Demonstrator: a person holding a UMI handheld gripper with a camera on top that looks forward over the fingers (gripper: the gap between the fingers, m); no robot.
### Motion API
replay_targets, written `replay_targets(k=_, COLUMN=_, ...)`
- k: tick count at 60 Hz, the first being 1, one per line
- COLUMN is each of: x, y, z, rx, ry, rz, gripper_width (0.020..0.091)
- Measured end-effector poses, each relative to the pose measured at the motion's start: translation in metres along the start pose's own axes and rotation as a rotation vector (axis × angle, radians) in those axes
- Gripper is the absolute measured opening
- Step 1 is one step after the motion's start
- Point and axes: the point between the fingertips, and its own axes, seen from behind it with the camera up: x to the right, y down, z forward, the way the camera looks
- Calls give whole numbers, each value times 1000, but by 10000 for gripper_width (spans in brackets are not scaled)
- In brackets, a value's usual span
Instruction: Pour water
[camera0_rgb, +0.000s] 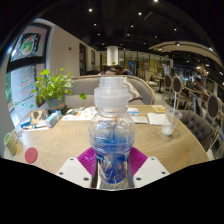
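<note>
Gripper view shows the gripper (112, 163) clamped on a clear water bottle (111, 135) with a white cap, its magenta pads pressing both sides. Beyond, on the wooden counter (60, 140), a glass (168, 122) stands far right and a potted plant (52, 90) far left.

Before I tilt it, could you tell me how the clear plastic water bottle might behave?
The clear plastic water bottle looks thin-walled, so it may flex under the tool. It seems partly filled, so weight could shift. Its white cap is still on.
</note>
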Motion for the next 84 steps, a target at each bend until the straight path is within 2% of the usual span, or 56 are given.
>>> replay_targets(k=4, x=1, y=-1, z=-2, rx=0, ry=15, rz=-12, gripper_width=382)
replay_targets(k=5, x=0, y=-3, z=-3, rx=0, ry=14, rz=-17, gripper_width=339)
replay_targets(k=18, x=-17, y=-41, z=-24, rx=26, ry=85, rz=-142, gripper_width=337)
replay_targets(k=26, x=-42, y=-89, z=-50, rx=85, ry=177, rz=-322, gripper_width=337)
replay_targets(k=33, x=-82, y=-133, z=-83, rx=139, ry=280, rz=-551, gripper_width=337)
replay_targets(k=44, x=-201, y=-176, z=-105, rx=230, ry=375, rz=-1018, gripper_width=335)
replay_targets(k=58, x=-349, y=-158, z=-90, rx=298, ry=442, rz=-1641, gripper_width=338)
replay_targets(k=63, x=-385, y=-140, z=-81, rx=284, ry=449, rz=-1838, gripper_width=337)
replay_targets(k=74, x=-429, y=-103, z=-61, rx=299, ry=446, rz=-2214, gripper_width=337)
replay_targets(k=84, x=-427, y=-100, z=-64, rx=266, ry=394, rz=-2156, gripper_width=337)
